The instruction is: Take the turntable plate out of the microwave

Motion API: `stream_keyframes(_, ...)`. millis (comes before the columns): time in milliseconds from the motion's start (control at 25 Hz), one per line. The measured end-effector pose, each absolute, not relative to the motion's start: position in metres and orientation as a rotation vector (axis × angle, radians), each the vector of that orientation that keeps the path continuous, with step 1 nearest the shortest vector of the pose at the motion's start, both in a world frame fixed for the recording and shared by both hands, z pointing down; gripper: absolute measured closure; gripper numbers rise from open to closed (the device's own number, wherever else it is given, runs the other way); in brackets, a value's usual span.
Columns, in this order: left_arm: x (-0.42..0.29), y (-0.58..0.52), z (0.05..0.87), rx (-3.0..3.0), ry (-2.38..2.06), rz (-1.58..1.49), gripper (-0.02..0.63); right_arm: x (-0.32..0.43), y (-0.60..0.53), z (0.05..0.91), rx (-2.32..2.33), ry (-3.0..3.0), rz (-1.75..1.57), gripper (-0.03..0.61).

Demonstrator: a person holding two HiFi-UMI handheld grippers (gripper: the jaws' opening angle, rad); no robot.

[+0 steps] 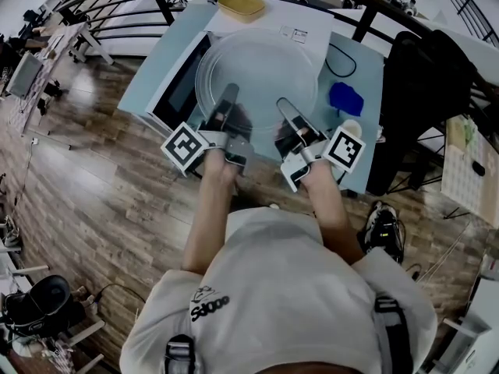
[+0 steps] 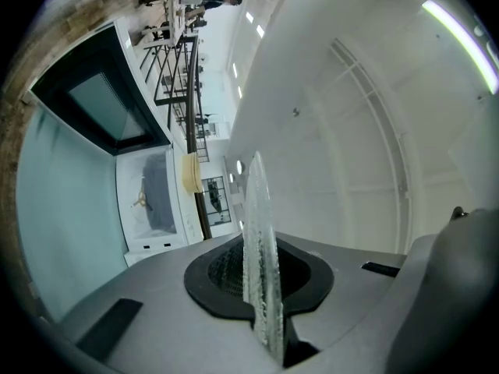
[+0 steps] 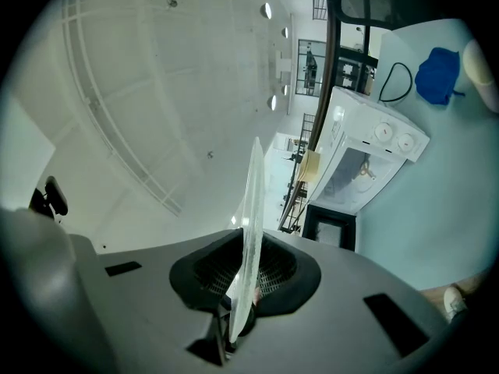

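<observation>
The clear glass turntable plate is held up in front of the white microwave, outside its cavity. My left gripper is shut on the plate's near-left rim, and my right gripper is shut on its near-right rim. In the left gripper view the plate's edge stands between the black pads, with the left gripper clamped on it. The right gripper view shows the same edge pinched in the right gripper. The microwave's cavity looks empty apart from its roller part.
The microwave door hangs open to the left over the light blue table. A yellow lid lies on top of the microwave. A blue cloth and a black cable lie to the right. A dark chair stands beyond.
</observation>
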State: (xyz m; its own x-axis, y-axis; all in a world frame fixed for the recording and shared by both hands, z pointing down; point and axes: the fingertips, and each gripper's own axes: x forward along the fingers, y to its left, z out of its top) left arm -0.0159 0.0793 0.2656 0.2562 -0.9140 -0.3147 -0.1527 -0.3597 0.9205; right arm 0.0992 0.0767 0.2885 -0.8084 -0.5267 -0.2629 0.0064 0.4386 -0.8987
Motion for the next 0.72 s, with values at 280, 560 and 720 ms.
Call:
stream_keyframes(280,-0.014,0.076,0.253,1.762,-0.989,-1.167,0.575,0.099,0.073,0.282,-0.400,2.168,-1.347,0.545)
stream_keyframes(560,-0.016,0.069,0.249,1.769,-1.000,-1.162,0.575,0.097,0.066,0.278,-0.380,2.169,-1.334,0.545)
stream_keyframes(720,-0.015,0.066,0.249,1.775,-1.005,-1.159,0.575,0.097,0.063,0.280,-0.370,2.166,-1.340,0.545)
